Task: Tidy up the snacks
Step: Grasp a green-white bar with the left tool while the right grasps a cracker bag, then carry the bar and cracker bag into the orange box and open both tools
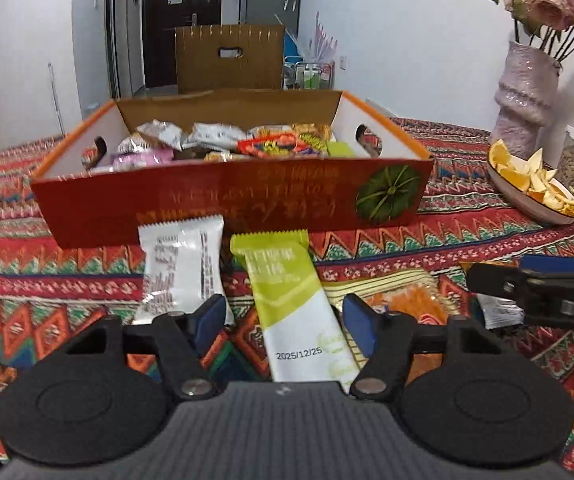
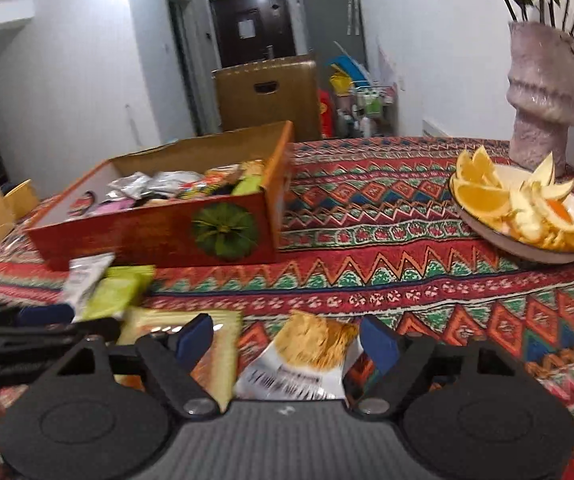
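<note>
Tablecloth (image 1: 427, 240): patterned, carries the snack box (image 1: 223, 204) toward its far edge.
Green-white bar (image 1: 287, 300): between the apart, not touching jaws of the left gripper (image 1: 283, 320), long axis pointing to the box.
Right gripper (image 2: 287, 340): jaws apart around the crispy snack pack (image 2: 307, 356), not pressing.

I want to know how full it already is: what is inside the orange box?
The orange box holds a heap of wrapped snacks, silver, pink, red and green. Its front wall hides the lower layers and the floor.
</note>
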The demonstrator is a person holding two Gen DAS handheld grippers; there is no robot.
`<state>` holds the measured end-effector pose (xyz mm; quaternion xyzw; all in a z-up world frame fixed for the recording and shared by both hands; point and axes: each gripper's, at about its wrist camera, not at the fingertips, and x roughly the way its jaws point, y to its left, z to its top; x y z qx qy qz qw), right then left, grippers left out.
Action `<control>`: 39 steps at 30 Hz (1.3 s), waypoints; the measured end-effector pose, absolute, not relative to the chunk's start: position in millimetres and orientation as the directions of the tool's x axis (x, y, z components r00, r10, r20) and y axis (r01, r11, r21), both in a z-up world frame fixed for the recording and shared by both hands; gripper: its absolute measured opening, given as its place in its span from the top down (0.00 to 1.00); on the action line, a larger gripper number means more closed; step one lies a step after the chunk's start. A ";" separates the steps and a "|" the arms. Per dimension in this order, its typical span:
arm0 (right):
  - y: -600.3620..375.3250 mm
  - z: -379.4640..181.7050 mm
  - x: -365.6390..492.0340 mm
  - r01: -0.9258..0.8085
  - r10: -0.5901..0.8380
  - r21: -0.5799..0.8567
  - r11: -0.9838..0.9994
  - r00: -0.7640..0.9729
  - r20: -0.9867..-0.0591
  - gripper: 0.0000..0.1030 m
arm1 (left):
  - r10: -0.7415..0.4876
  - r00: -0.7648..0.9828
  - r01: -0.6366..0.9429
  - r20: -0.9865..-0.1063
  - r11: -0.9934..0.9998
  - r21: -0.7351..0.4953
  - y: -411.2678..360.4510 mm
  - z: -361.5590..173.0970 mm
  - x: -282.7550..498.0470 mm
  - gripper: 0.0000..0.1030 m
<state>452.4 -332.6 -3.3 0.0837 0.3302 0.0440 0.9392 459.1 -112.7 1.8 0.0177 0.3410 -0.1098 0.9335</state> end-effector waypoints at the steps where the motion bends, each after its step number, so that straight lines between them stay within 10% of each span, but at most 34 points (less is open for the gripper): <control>1: -333.7 -9.8 454.4 -0.007 0.120 0.185 0.983 0.783 -0.610 0.26 | -0.201 0.745 0.215 -0.636 0.975 -0.056 -111.3 0.3 458.6 0.39; 14: -339.2 -19.3 449.3 -0.027 0.101 0.130 0.991 0.790 -0.605 0.53 | -0.215 0.770 0.252 -0.600 0.968 -0.023 -118.1 -10.1 449.6 0.62; 39: -344.2 9.8 401.5 -0.030 0.122 0.183 0.983 0.846 -0.518 0.57 | -0.133 0.874 0.132 -0.468 0.991 -0.034 -23.5 94.0 258.4 0.64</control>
